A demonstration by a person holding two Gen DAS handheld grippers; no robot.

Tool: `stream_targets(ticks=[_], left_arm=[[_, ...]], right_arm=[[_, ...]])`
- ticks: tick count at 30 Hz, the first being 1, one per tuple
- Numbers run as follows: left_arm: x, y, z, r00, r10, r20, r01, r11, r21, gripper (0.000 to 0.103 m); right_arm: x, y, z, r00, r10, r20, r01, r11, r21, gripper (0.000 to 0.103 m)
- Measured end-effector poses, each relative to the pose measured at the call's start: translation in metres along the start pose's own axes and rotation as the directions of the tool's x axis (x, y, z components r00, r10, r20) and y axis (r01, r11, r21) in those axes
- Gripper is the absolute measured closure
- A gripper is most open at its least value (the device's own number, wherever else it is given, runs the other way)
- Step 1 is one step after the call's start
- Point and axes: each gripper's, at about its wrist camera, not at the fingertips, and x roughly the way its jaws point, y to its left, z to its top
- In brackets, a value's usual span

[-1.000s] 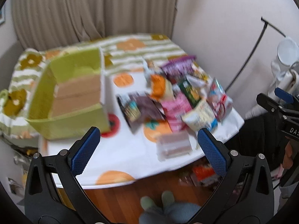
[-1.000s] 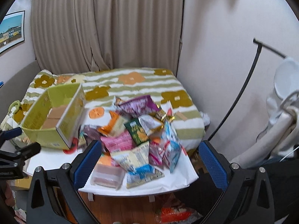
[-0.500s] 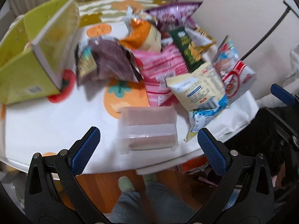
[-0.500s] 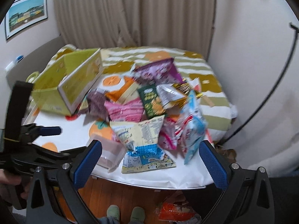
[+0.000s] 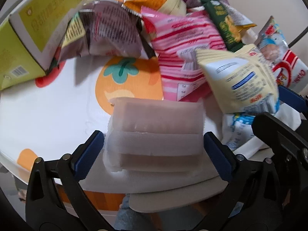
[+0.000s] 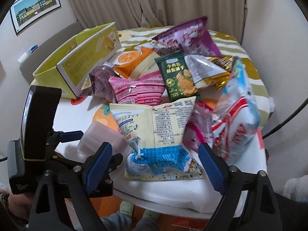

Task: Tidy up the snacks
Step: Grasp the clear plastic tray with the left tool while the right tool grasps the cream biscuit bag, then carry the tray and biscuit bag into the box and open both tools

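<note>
the left gripper (image 5: 154,150) sits low at 6 o'clock in its own view, its blue pads either side of a clear plastic tray of pinkish wafers (image 5: 156,129) lying near the table's front edge. the jaws have just been closing a little, with the tray between them, but the pads look just shy of its sides, so it reads as spread and not yet pinching. blur makes the left pad's gap hard to judge.

the right gripper (image 6: 154,165) frames the bottom of a cream and blue snack bag (image 6: 156,134) at 6 o'clock of the right wrist view. its jaws have also just been closing, the bag's lower end between them, yet both pads stand clear of it: open, holding nothing.

the green cardboard box (image 6: 77,57), the likely place for the snacks, stands at 10 o'clock in the right wrist view on the white fruit-print tablecloth (image 5: 48,115). its inside is not visible now, so what it holds i cannot tell.

everything else is heaped in the middle, from 12 to 3 o'clock: a pink striped pack (image 6: 138,92), a dark green bag (image 6: 177,77), a purple bag (image 6: 188,36), a brown pack (image 5: 107,25) leaning against the box, an orange pack (image 6: 134,61), and a red, white and blue bag (image 6: 236,119) at 3 o'clock.

my judgement: sorting has barely begun. no snack is lifted, the pile looks whole, and nearly all the work remains.
</note>
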Motion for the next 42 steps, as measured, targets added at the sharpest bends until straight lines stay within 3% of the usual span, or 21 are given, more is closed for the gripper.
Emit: stream_targets(ticks=[12,20,32,42], left_arm=[[-0.015,-0.007,-0.011,1.0,-0.011,0.027,0.009,0.998,0.066,0.029],[-0.028,0.0,-0.017,1.0,-0.014,0.026,0.013,0.999,0.041,0.03],[-0.091,0.016,-0.013,0.993,-0.03,0.117,0.03,1.0,-0.002,0.031],[-0.19,0.064,0.032,0.953,-0.007,0.303,0.041,0.993,-0.107,0.03]], right_arm=[[0.03,0.005,0.005,0.999,-0.008,-0.042,0.005,0.997,-0.074,0.021],[0.033,0.011,0.007,0.999,-0.013,-0.046,0.008,0.993,-0.115,0.051],[-0.019,0.015,0.021,1.0,-0.001,0.026,0.004,0.994,-0.106,0.053],[-0.071,0.035,0.084,0.99,0.038,0.137,-0.021,0.993,-0.12,0.053]])
